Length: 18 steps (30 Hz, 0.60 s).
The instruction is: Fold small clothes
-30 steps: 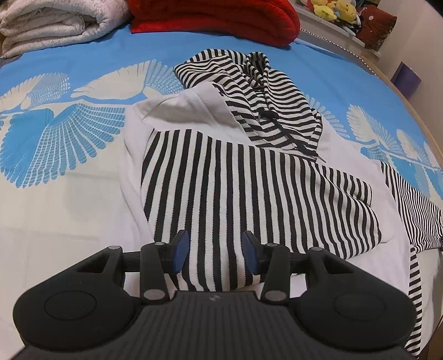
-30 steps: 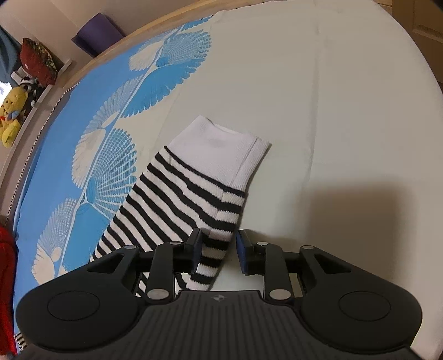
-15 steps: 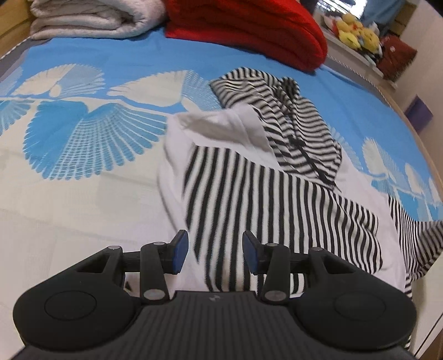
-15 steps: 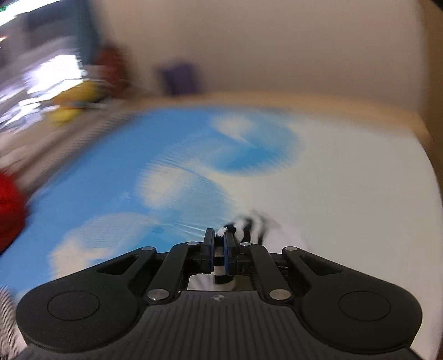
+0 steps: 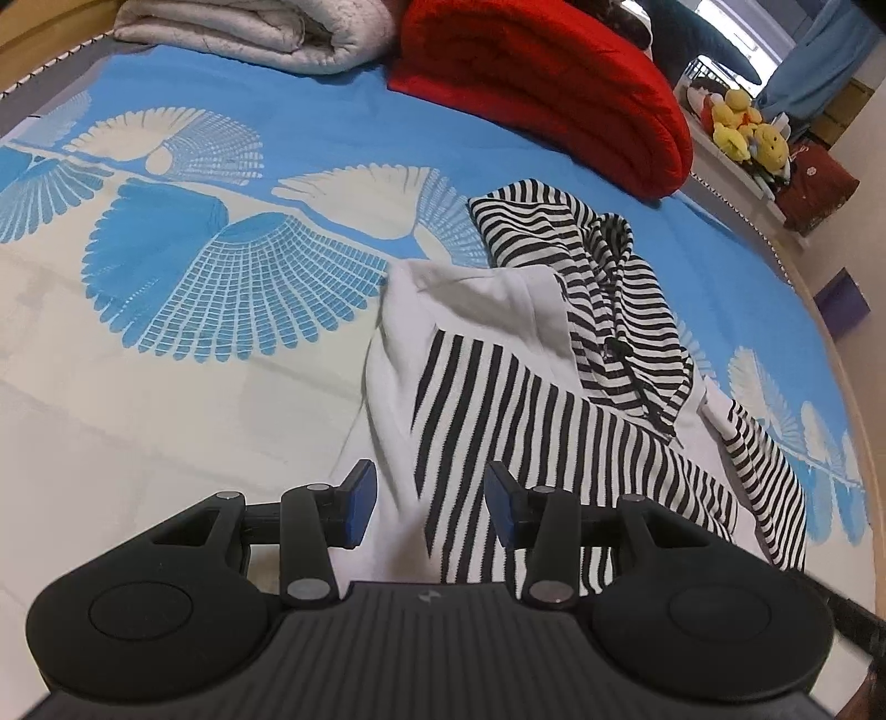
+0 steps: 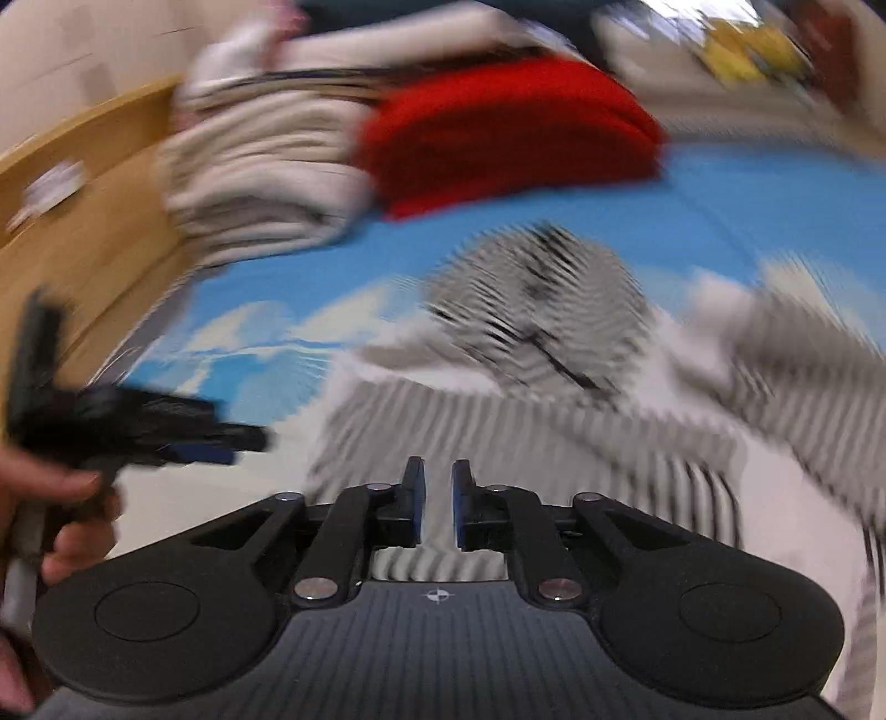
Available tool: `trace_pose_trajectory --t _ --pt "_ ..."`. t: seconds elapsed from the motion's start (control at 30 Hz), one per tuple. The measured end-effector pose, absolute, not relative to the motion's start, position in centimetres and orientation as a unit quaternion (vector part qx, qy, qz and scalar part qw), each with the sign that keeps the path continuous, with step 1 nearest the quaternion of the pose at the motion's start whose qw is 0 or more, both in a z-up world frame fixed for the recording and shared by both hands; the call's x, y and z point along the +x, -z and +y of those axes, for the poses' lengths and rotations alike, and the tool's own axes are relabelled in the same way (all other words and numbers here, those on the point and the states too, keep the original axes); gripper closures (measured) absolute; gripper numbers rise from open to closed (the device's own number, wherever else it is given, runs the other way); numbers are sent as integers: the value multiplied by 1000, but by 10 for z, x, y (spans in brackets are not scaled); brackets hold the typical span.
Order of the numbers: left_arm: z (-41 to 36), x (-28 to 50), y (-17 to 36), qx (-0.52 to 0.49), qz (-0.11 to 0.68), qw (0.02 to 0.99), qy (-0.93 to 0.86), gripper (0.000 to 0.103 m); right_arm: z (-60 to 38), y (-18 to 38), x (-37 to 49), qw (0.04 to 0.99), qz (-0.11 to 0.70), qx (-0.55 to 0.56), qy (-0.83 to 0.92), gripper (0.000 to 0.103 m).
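A black-and-white striped hoodie (image 5: 554, 421) lies on the bed with its hood (image 5: 598, 288) at the far end. One striped sleeve (image 5: 764, 476) lies along its right side. My left gripper (image 5: 432, 504) hovers open over the hoodie's near left edge, with nothing between its blue pads. The right wrist view is blurred by motion. There my right gripper (image 6: 437, 504) is above the hoodie (image 6: 498, 421), its jaws opening with a narrow gap and nothing gripped. The sleeve (image 6: 786, 365) streaks past on the right. The left gripper (image 6: 166, 437) and a hand (image 6: 61, 520) show at the left.
The bedsheet (image 5: 166, 277) is blue and white with a fan pattern. A red folded blanket (image 5: 554, 83) and a pale quilt (image 5: 260, 27) lie at the head of the bed. Plush toys (image 5: 747, 133) sit on a ledge, with a purple box (image 5: 841, 299) beyond the right edge.
My right gripper shut on the sleeve's cuff, swung fast across the bed to the hoodie's body, and now shows a gap. My left gripper drifted left and rolled, staying open.
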<state>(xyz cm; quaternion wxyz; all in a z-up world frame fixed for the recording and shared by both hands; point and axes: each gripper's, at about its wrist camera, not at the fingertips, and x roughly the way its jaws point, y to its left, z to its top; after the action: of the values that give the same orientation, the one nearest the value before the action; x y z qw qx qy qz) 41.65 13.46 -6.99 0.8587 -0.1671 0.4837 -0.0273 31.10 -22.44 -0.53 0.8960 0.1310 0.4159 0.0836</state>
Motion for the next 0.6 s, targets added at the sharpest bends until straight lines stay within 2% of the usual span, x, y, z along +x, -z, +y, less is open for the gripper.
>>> trace_pose_trajectory --t 0.1,0.17,0.27,0.4,0.6 --pt "129 416 70 -169 484 858 31 56 -269 4 312 901 411 139 16 78" --pt "124 417 72 -168 484 858 31 55 -293 5 313 908 387 145 62 74" --pt "118 419 79 -168 490 855 27 55 -328 25 322 915 354 164 102 73" --pt "111 425 84 -167 495 852 31 55 -336 58 360 915 362 153 95 71" --pt "114 434 86 -175 496 850 25 55 -317 87 418 932 355 27 63 68"
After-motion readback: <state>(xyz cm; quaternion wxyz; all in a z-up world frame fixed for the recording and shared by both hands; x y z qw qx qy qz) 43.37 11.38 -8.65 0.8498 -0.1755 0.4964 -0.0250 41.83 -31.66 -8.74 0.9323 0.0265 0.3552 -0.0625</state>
